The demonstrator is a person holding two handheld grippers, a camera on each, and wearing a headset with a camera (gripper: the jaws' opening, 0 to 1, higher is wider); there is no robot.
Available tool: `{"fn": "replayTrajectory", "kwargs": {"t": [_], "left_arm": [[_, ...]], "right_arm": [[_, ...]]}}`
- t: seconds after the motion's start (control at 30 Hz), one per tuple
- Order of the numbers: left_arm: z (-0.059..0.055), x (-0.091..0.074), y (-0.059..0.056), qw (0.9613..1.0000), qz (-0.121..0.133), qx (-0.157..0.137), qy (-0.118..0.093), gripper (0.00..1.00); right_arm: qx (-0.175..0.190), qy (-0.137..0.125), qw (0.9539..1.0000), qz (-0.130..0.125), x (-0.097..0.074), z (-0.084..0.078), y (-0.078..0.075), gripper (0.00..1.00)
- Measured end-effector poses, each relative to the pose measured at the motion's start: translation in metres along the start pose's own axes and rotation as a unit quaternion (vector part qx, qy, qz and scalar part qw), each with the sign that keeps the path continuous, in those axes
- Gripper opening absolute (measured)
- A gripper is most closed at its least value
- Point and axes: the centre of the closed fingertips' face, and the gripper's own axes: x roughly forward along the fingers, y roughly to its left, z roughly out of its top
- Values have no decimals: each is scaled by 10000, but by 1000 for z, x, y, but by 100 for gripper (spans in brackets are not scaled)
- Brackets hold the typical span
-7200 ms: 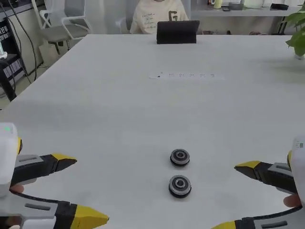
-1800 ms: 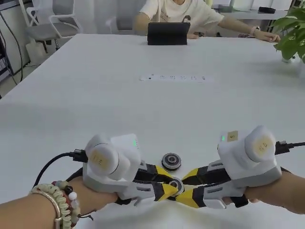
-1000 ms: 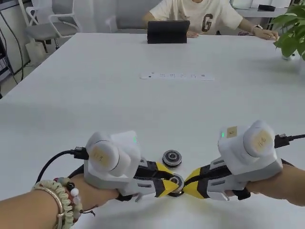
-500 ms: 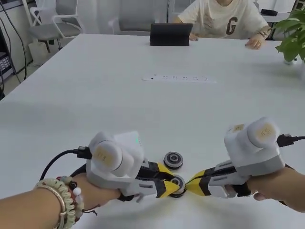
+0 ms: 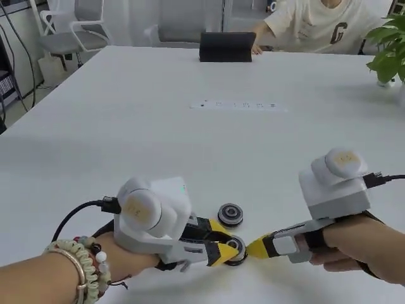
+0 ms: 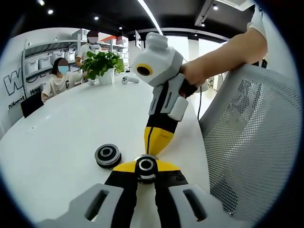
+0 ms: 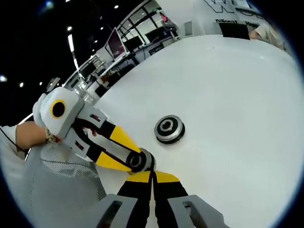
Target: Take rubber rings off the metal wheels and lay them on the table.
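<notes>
On the table (image 5: 190,139), the near wheel (image 5: 236,244) sits clamped between the left gripper's (image 6: 145,164) fingers. From its opposite side the right gripper's (image 7: 153,175) fingers, pressed together, touch its rim; whether they pinch anything there cannot be told. A second wheel (image 5: 230,214) lies just beyond it, apart.

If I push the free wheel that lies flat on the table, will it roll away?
The free wheel lies flat, so it would probably slide, not roll; on edge it likely rolls. It looks metal, so perhaps heavy for its size. The smooth table may let it skid.
</notes>
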Motion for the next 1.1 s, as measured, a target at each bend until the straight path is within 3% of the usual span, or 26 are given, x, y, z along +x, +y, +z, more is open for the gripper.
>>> {"fn": "replayTrajectory", "kwargs": {"t": [0.07,0.17,0.37,0.87,0.97,1.1], "left_arm": [[0,0,0,10000,2,6,7,8],[0,0,0,10000,7,4,17,8],[1,0,1,10000,48,26,37,8],[2,0,2,9999,36,74,83,7],[2,0,2,9999,29,84,87,7],[2,1,2,9999,30,117,109,7]], "right_arm": [[303,-78,9995,19,-1,2,0,0],[191,-69,9998,-20,-2,1,0,0],[333,-148,9993,-88,-4,2,-3,0],[529,-353,9979,155,-11,7,10,0],[76,-220,9997,33,-9,6,11,0],[35,-197,9998,7,-8,8,12,0]]}}
